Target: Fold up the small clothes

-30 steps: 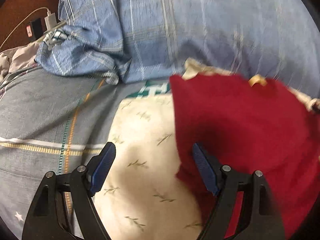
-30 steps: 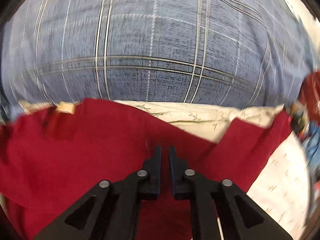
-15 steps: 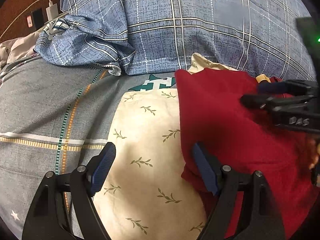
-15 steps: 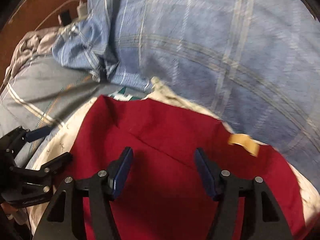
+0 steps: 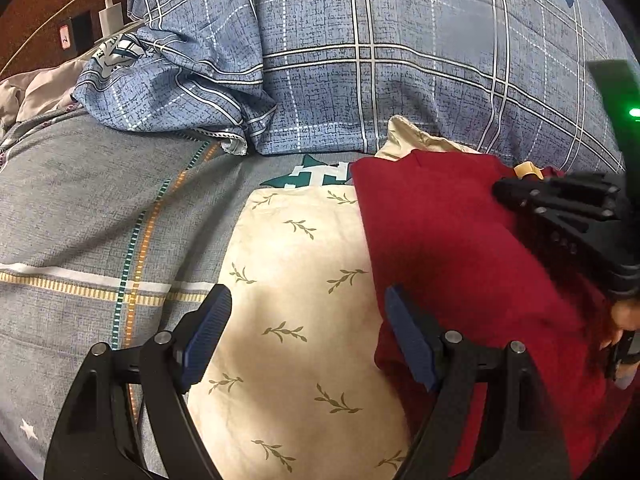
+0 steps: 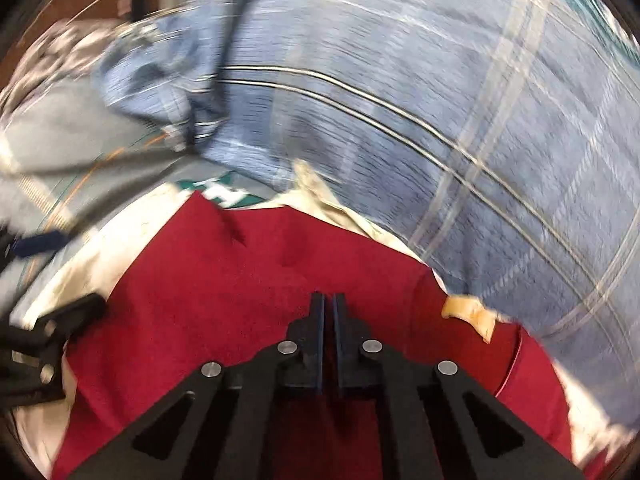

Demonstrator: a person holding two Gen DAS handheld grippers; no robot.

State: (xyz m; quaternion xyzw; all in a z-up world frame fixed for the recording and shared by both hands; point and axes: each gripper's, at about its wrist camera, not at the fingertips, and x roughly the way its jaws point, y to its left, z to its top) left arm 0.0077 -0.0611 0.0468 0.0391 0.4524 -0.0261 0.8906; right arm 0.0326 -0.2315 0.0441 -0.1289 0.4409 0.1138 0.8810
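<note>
A dark red, soft-napped folded garment [image 5: 460,248] lies on a cream leaf-print cloth [image 5: 296,300] on the bed. The right gripper [image 6: 328,300] is clenched above it, nothing visibly caught; the left gripper [image 5: 308,336] gapes wide, straddling the garment's left edge.

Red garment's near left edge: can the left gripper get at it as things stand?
Probably yes. The left gripper is open over the cream leaf-print cloth, one finger beside the red garment edge. The shut right gripper sits farther back, clear of it.
</note>
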